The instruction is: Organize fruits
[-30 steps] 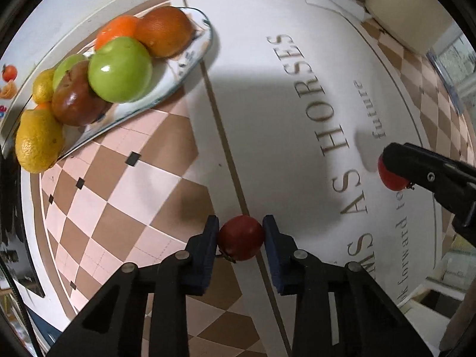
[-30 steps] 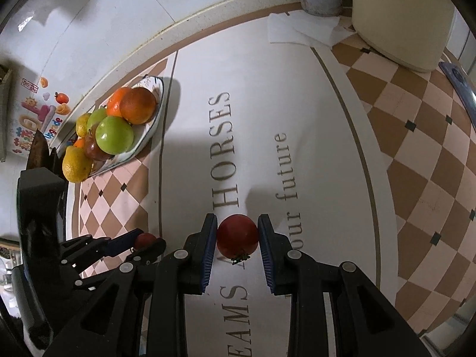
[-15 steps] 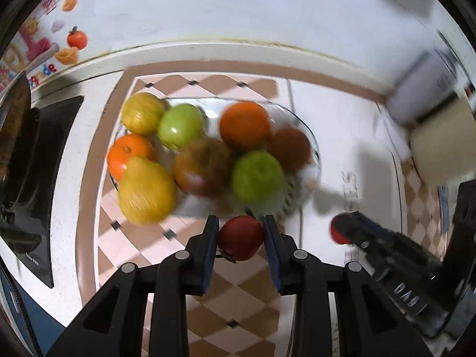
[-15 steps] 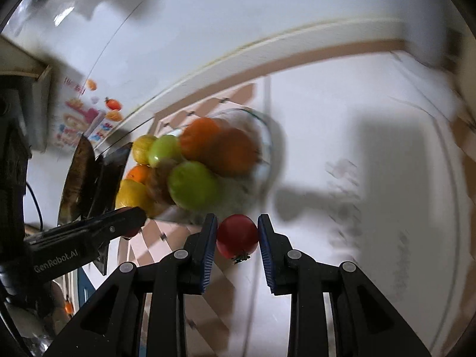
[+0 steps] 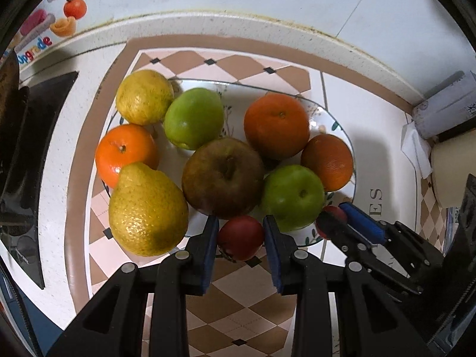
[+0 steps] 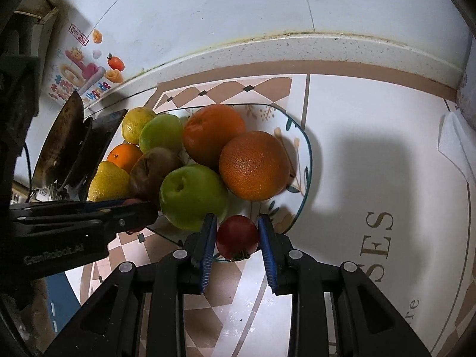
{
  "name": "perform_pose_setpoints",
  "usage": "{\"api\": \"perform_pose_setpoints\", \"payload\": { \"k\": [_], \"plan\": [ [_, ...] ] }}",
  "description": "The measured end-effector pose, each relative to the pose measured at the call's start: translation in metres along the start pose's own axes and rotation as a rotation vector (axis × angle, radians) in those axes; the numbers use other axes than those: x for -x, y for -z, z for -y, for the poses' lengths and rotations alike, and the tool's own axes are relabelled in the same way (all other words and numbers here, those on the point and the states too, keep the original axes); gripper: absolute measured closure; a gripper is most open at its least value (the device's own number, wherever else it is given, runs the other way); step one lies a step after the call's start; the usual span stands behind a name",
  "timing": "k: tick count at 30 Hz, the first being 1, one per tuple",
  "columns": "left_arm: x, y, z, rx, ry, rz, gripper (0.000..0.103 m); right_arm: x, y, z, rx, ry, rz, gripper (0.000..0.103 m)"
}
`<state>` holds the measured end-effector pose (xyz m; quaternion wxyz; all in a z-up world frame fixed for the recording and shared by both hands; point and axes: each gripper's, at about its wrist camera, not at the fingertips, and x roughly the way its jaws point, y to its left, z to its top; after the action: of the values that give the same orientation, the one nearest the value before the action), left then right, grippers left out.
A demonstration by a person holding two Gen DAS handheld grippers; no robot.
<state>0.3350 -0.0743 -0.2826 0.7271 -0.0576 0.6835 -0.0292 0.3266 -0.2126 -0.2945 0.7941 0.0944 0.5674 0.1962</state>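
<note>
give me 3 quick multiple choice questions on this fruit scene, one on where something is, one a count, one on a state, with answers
1. Where does the brown apple lie on the plate?
A. near the middle, among the other fruit
B. alone on the far rim
C. off the plate, on the counter

2. How many green apples are on the plate?
A. one
B. two
C. four

3. What is the state of the left tongs?
A. open and empty
B. shut on a small red tomato
C. shut on an orange

Answers:
1. A: in the left wrist view it sits at the centre with fruit on every side.
2. B: one green apple lies toward the back, another green apple at the near right.
3. B: the tomato sits between both fingers at the plate's near edge; the right tongs hold a second small red tomato likewise.
</note>
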Motion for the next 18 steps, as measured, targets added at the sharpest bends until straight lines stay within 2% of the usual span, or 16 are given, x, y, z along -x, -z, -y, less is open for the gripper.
{"api": "perform_pose_setpoints", "payload": {
  "k": [4, 5, 8, 13, 15, 18],
  "plan": [
    [-0.008, 0.000, -0.004, 0.026, 0.010, -0.030, 0.075, -0.001, -0.002, 0.003, -0.010, -0.006, -0.008, 0.063],
    [-0.010, -0.001, -0.005, 0.037, -0.010, -0.021, 0.075, 0.001, -0.001, 0.002, -0.011, -0.004, -0.007, 0.059],
    [-0.014, -0.001, -0.007, 0.048, -0.013, -0.033, 0.073, 0.004, -0.001, 0.000, -0.013, 0.013, -0.001, 0.035],
    [-0.008, 0.000, -0.012, 0.069, -0.014, -0.032, 0.073, 0.015, 0.004, 0.001, -0.043, 0.018, 0.004, 0.032],
    [-0.003, 0.001, -0.013, 0.079, -0.047, -0.007, 0.073, 0.020, 0.006, 0.001, -0.062, 0.047, -0.002, 0.023],
    [0.010, 0.006, -0.014, 0.072, -0.056, 0.021, 0.070, 0.029, 0.009, -0.001, -0.078, 0.094, -0.007, 0.016]
  ]
}}
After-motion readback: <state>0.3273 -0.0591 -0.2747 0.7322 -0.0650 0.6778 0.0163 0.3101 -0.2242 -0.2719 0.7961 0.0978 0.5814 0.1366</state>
